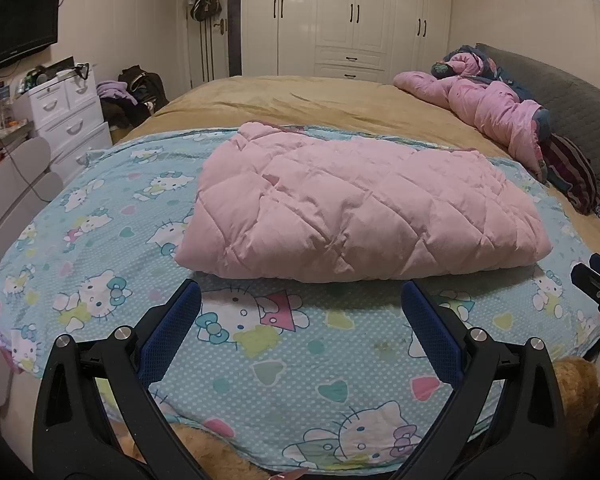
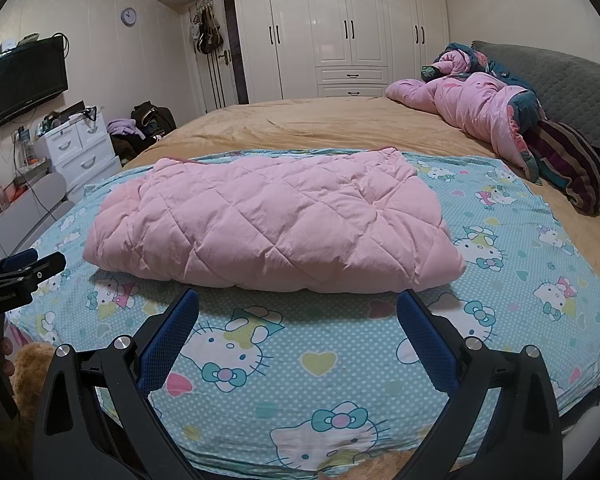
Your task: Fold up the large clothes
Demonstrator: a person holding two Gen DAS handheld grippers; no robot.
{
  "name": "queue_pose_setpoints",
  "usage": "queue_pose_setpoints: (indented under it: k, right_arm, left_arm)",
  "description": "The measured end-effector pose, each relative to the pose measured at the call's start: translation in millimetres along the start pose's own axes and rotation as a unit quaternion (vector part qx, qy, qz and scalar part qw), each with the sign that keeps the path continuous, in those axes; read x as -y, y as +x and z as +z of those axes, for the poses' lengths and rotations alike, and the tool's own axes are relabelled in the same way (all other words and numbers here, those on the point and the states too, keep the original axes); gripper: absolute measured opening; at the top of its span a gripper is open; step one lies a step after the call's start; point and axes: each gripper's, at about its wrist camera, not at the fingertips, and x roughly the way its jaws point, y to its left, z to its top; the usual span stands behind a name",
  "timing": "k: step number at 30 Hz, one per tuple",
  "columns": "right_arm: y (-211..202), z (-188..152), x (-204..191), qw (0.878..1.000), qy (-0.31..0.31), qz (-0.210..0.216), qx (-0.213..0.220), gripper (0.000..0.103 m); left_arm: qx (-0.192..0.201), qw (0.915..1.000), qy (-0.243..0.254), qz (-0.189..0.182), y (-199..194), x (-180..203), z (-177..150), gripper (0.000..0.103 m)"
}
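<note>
A pink quilted jacket (image 1: 356, 208) lies folded into a thick rectangle on a blue cartoon-cat sheet (image 1: 280, 360) spread over the bed. It also shows in the right wrist view (image 2: 268, 224), on the same sheet (image 2: 340, 360). My left gripper (image 1: 300, 300) is open and empty, hovering over the sheet just in front of the jacket's near edge. My right gripper (image 2: 298, 308) is open and empty, also just short of the near edge. Each gripper's tip shows at the side of the other's view: the right one (image 1: 596, 284) and the left one (image 2: 24, 268).
A tan bed cover (image 1: 300, 100) lies beyond the sheet. A crumpled pink quilt (image 1: 480, 104) and a striped pillow (image 1: 572, 176) lie at the grey headboard (image 1: 572, 92) on the right. White drawers (image 1: 68, 116) and a wall TV (image 1: 16, 28) stand on the left, wardrobes (image 1: 348, 20) behind.
</note>
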Motion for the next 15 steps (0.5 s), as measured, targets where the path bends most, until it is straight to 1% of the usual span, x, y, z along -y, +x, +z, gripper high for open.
queue_pose_setpoints:
  k: [13, 14, 15]
  right_arm:
    - [1.3, -2.0, 6.0, 1.000, 0.001, -0.011, -0.003, 0.099]
    - [1.7, -2.3, 7.5, 1.000, 0.004, -0.011, -0.005, 0.099]
    - [1.5, -3.7, 10.9, 1.000, 0.012, -0.013, -0.009, 0.099]
  left_arm:
    - [-0.011, 0.9998, 0.012, 0.010, 7.5, -1.9, -6.4, 0.094]
    - [-0.012, 0.9998, 0.013, 0.014, 7.9, -1.9, -6.7, 0.094]
    - [-0.015, 0.9994, 0.015, 0.026, 9.2, -4.1, -8.2, 0.094]
